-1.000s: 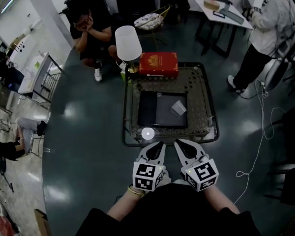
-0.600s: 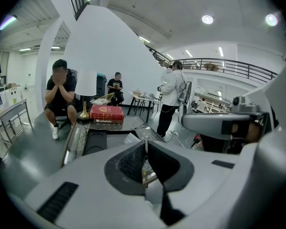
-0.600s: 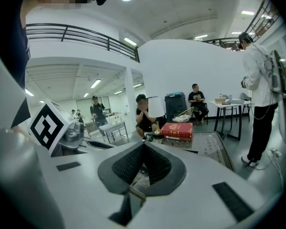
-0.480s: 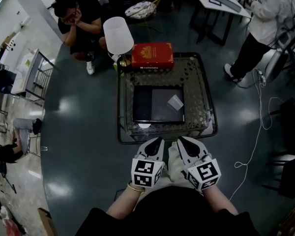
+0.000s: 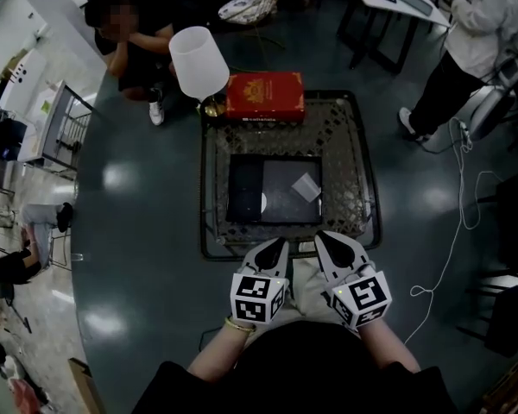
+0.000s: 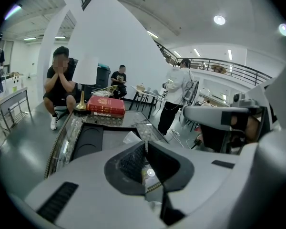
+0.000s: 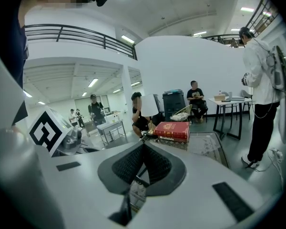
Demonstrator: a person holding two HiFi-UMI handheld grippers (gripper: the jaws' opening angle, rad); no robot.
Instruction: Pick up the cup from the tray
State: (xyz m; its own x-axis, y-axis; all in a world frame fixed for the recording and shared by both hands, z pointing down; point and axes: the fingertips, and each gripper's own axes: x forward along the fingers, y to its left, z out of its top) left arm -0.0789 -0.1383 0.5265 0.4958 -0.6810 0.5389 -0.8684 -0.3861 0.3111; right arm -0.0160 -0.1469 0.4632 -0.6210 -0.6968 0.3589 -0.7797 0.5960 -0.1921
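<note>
The tray point(image 5: 246, 188) is black and dark grey; the cup point(image 5: 307, 187) on it is pale. The table point(image 5: 356, 166) shows a mottled light-and-dark pattern. At its far edge is a red box point(image 5: 264, 96) with white lettering, and at its far left corner a white lampshade point(image 5: 198, 62). The left gripper point(image 5: 276, 245) and right gripper point(image 5: 324, 238) are white, with black-and-white square markers.

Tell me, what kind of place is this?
Probably a big open workspace or studio hall: a glossy dark grey floor, a white work table with black legs, and a black-railed upper balcony.
</note>
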